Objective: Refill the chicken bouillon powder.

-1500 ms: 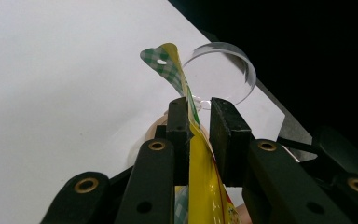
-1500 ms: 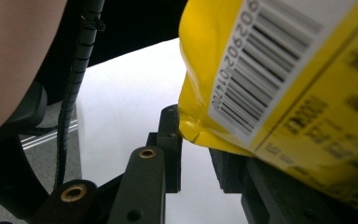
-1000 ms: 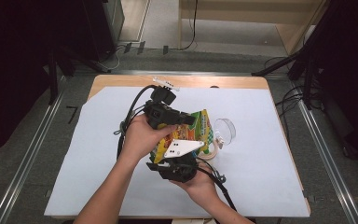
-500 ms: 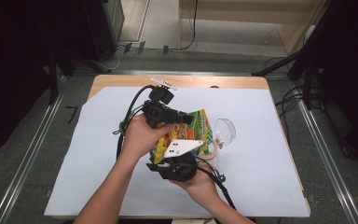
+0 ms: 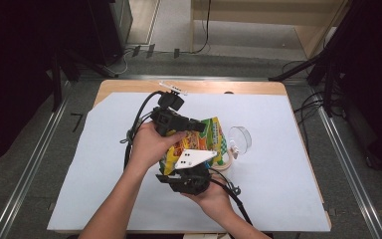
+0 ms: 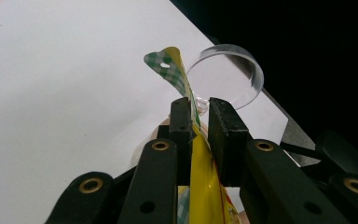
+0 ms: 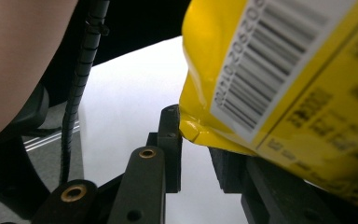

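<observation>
Nearest us, our right hand-held gripper (image 5: 189,172) comes up under the yellow snack bag (image 5: 206,139), its jaws narrowly parted with the bag's bottom corner (image 7: 193,128) against one pad, though we cannot tell for sure that it is pinched. Just beyond, our left hand-held gripper (image 6: 198,121) is pinching the bag's checked top edge (image 6: 168,65), holding the bag above the white-covered counter (image 5: 288,164). Farther off, a clear round lid (image 5: 239,138) lies near the bag.

Yellow snack bag (image 6: 205,186) with green-and-white checked edge, black-and-white barcode; clear glass bowl (image 5: 240,138); white table cover (image 5: 278,174).
</observation>
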### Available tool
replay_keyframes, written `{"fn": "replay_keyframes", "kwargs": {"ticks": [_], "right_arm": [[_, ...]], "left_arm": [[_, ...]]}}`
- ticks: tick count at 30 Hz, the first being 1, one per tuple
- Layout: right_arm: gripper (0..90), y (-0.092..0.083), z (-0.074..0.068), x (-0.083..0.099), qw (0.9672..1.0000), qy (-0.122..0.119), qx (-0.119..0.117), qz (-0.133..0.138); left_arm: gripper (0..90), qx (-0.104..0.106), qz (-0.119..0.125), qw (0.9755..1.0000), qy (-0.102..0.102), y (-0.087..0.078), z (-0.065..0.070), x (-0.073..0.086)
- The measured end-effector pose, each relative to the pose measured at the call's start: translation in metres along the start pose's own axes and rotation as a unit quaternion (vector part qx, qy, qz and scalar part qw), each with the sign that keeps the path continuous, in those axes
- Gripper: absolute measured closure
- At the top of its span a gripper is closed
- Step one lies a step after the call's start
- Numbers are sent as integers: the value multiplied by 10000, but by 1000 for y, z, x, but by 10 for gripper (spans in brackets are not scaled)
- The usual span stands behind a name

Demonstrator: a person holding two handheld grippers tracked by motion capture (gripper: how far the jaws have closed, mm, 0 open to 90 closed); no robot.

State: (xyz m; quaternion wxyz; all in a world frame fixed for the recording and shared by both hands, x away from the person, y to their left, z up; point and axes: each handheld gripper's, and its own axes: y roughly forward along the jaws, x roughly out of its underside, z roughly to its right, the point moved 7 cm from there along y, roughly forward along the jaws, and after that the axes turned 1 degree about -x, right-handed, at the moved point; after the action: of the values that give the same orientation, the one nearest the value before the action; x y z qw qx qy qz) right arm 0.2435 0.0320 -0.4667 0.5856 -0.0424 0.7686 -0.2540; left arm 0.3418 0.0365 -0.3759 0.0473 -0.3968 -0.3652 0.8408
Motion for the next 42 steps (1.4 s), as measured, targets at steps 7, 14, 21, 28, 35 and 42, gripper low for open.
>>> {"fn": "replay_keyframes", "kwargs": {"ticks": [7, 14, 21, 28, 35, 42], "right_arm": [[761, 1, 0, 1, 10000, 35, -37, -51], [730, 1, -1, 0, 10000, 47, -25, -37], [754, -1, -2, -1, 10000, -10, -13, -16], [755, 1, 2, 1, 9999, 145, -81, -38], [746, 1, 4, 2, 9999, 120, -35, -56], [747, 0, 3, 1, 9999, 133, -53, 5]], "left_arm": [[799, -42, -26, 10000, -21, 2, -2, 1], [797, -18, 25, 10000, -84, 0, -4, 0], [796, 6, 54, 9999, -124, -1, -4, 0], [801, 25, 18, 10000, -77, 1, 0, 0], [810, 73, 43, 9999, -93, -1, 4, 0], [811, 86, 61, 9998, -146, 0, 2, -1]]}}
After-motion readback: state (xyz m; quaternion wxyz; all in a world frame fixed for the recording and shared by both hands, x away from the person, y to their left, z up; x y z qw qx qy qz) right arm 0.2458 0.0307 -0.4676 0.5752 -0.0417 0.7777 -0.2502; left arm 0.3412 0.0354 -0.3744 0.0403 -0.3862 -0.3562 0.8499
